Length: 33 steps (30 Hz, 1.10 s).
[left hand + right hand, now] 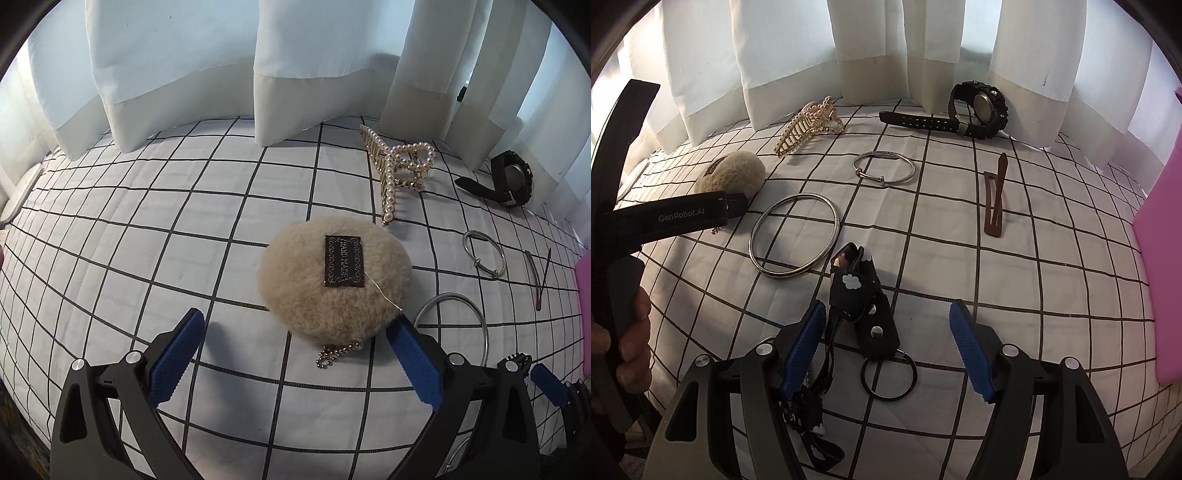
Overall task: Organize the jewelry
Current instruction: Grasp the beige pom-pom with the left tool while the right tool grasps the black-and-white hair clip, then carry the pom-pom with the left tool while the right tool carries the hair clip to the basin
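- White bedcover with black grid lines fills both views, and pale curtains hang down onto its far edge.
- A pink slab stands at the right edge of the right wrist view.
- Left gripper hangs with its blue pads spread wide, the fluffy beige pom-pom lying between the tips, neither pad pressing on it; a dark label sits on top and a ball chain trails toward the camera.
- Right gripper is spread too, over a black keychain strap with white clouds and a dark ring; nothing is pinched.
- A hand grips the left tool's handle at the left of the right wrist view.
- Black watch lies by the curtain, strap stretched left.
- Pearl claw clip rests beyond the pom-pom.
- Large silver bangle lies just beside the strap; a thinner bangle lies farther back.
- Brown hair clip lies to the right, apart from everything.
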{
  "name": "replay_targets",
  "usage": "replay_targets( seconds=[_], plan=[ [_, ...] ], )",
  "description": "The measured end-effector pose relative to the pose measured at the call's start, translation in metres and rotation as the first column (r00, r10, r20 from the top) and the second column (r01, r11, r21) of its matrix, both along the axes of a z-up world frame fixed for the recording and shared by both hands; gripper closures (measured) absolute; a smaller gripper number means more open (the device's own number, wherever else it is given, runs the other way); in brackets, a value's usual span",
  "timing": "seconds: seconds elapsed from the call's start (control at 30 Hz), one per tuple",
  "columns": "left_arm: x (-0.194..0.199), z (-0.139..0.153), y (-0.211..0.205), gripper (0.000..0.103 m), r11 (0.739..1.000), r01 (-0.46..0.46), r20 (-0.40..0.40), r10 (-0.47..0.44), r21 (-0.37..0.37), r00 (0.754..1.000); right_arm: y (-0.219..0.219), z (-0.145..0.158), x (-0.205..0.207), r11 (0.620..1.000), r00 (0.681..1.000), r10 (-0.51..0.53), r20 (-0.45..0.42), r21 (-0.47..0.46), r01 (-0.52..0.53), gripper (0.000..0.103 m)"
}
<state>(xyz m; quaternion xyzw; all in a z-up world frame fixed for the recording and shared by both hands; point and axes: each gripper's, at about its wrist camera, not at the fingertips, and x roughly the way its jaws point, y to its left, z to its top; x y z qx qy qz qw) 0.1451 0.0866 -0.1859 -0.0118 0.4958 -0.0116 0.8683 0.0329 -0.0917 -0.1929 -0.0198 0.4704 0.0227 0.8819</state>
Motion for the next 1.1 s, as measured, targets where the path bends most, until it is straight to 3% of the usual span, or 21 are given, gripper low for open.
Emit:
replay_targets(
  seconds=[0.33, 0.43, 0.5, 0.57, 0.63, 1.1],
  plan=[
    [0.018, -0.006, -0.009, 0.006, 1.0, 0.007, -0.004, -0.007, 0.019, 1.0, 0.006, -0.002, -0.005, 0.999, 0.999, 0.028, 0.024, -0.044, -0.027, 0.037],
    [0.019, -0.006, -0.01, 0.015, 1.0, 0.012, 0.015, -0.012, 0.024, 1.0, 0.005, -0.002, -0.005, 0.999, 0.999, 0.032, 0.024, -0.042, -0.031, 0.038],
    [0.017, -0.001, -0.012, 0.035, 1.0, 0.017, 0.035, -0.018, 0.026, 0.999, 0.005, -0.001, -0.006, 0.999, 0.999, 0.031, 0.033, -0.036, -0.03, 0.048],
    [0.015, 0.001, -0.013, 0.04, 0.999, 0.019, 0.04, -0.021, 0.03, 0.999, 0.005, 0.001, -0.006, 0.999, 0.999, 0.026, 0.041, -0.037, -0.025, 0.073],
    [0.012, 0.003, -0.013, 0.044, 0.999, 0.013, 0.049, -0.014, 0.029, 0.999, 0.002, 0.002, -0.005, 0.999, 0.999, 0.025, 0.041, -0.027, -0.024, 0.082],
    [-0.017, 0.024, -0.008, 0.047, 1.0, 0.023, 0.098, -0.025, 0.02, 0.995, -0.012, 0.02, -0.008, 1.0, 0.997, -0.007, 0.082, 0.019, 0.005, 0.083]
  ],
)
